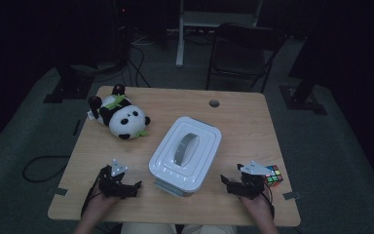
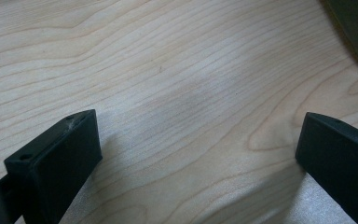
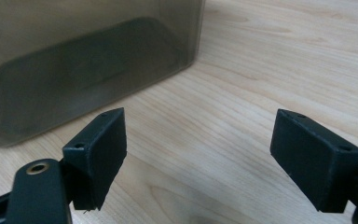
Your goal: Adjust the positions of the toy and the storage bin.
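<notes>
On the wooden surface (image 1: 243,122), a white lidded container (image 1: 185,155) sits near the middle of the near edge. The left hand-held gripper (image 1: 135,187) and right hand-held gripper (image 1: 224,183) flank it, both with jaws spread wide and empty. A plush panda (image 1: 119,117) lies toward the far left corner; a colour cube (image 1: 273,175) rests near the right edge.
</notes>
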Tool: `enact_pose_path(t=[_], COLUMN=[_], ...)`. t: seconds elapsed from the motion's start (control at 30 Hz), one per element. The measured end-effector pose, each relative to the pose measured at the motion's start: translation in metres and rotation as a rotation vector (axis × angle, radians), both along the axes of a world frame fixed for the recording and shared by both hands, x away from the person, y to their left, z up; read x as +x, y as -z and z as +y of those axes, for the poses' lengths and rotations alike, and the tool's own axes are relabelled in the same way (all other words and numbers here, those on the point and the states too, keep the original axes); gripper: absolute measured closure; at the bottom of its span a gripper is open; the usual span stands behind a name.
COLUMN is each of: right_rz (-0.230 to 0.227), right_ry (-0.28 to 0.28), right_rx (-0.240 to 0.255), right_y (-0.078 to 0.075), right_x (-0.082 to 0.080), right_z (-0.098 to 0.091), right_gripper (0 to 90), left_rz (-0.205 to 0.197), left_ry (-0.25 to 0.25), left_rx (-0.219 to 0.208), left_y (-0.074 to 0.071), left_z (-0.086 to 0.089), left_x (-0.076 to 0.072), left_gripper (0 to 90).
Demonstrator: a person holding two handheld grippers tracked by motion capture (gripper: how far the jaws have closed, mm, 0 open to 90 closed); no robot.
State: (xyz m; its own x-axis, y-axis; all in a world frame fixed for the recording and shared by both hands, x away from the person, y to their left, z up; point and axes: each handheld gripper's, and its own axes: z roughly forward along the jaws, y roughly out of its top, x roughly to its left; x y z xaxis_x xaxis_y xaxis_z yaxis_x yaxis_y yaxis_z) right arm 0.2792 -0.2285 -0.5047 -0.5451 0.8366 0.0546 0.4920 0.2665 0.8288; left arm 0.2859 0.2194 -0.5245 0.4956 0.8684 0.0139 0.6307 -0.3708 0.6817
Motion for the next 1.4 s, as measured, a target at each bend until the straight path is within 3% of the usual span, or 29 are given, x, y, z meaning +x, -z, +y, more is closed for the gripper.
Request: enact_pose_path(t=[0.5, 0.7, 0.87, 0.93, 1.0, 1.1, 1.33, 1.4], right_rz=[0.044, 0.065, 0.057, 0.077, 0.100, 0.108, 0.109, 0.109], right_ry=[0.010, 0.002, -0.026, -0.027, -0.033, -0.048, -0.047, -0.047], right_rx=[-0.112, -0.112, -0.161, -0.145, -0.126, -0.135, -0.134, -0.133], right_y=[0.021, 0.021, 0.022, 0.022, 0.022, 0.023, 0.023, 0.023], right_x=[0.008, 0.010, 0.009, 0.011, 0.012, 0.012, 0.012, 0.012], right_z=[0.008, 0.008, 0.014, 0.012, 0.011, 0.014, 0.014, 0.014], right_gripper=[22.2, 23.3, 21.7, 21.7, 20.1, 14.5, 14.7, 14.7], left_rz=[-0.002, -0.003, 0.008, 0.011, -0.001, -0.013, -0.068, -0.082], left_ry=[0.002, 0.005, 0.011, 0.019, 0.024, 0.018, -0.014, -0.025], left_rx=[-0.001, 0.000, 0.007, 0.016, 0.024, 0.007, -0.016, 0.001], left_y=[0.000, 0.000, -0.001, -0.003, -0.005, -0.012, -0.037, -0.044], left_z=[0.000, 0.003, 0.008, 0.011, 0.013, 0.020, 0.036, 0.041], left_x=[-0.001, 0.002, 0.007, 0.009, 0.012, 0.019, 0.039, 0.046], left_gripper=[0.6, 0.6, 0.6, 0.6, 0.6, 0.6, 0.6, 0.7])
